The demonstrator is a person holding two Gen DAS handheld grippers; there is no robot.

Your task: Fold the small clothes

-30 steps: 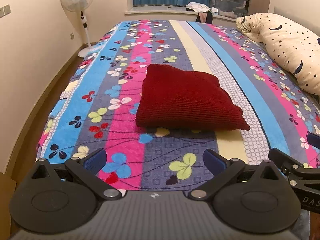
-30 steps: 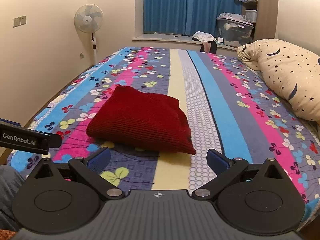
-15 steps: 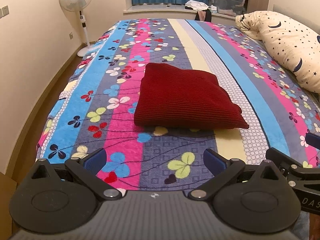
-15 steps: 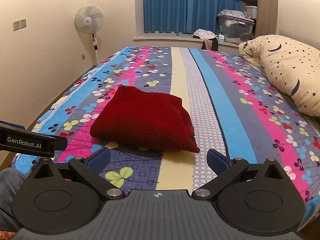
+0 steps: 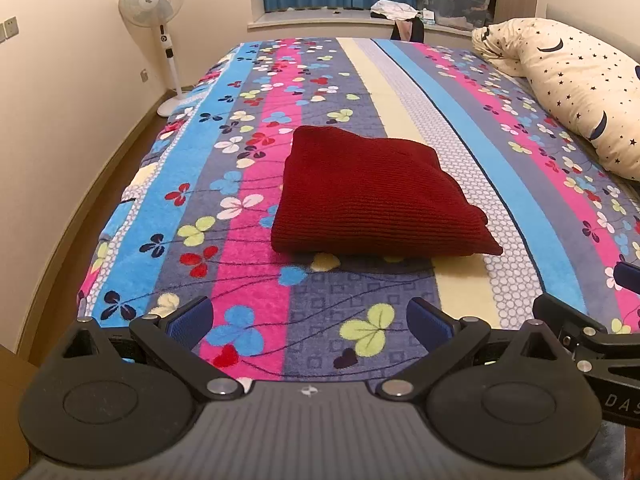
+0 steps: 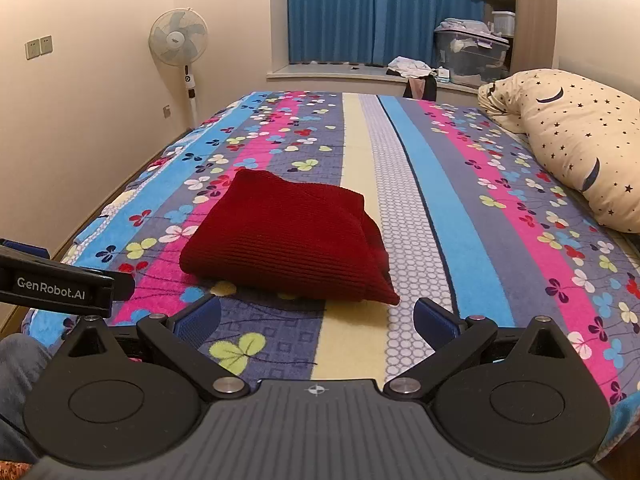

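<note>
Left wrist view, read from its left edge across: a standing fan (image 5: 152, 0) stands by the wall, then the striped, clover-printed bed (image 5: 224, 240) fills the middle, and on it lies the red knitted garment (image 5: 372, 196), already folded into a thick, roughly square bundle with its rounded fold edge facing the cameras and one corner poking out toward the right. A star-and-moon pillow (image 5: 580, 92) lies along the bed's right side, well apart from the garment. The left gripper (image 5: 310, 320) hangs over the near end of the bed with its jaws spread wide and nothing between them, short of the garment and not touching it. In the right wrist view the right gripper (image 6: 318, 318) is likewise held back with its jaws spread and empty, the garment near but apart from it, a little to its left. Judging from the tidy bundle and both tools clear of it, the folding of this piece looks finished or nearly so. A sensible next move would be either to press the loose right corner flat or to set the bundle aside and fetch another garment, though none is visible on the bed.
</note>
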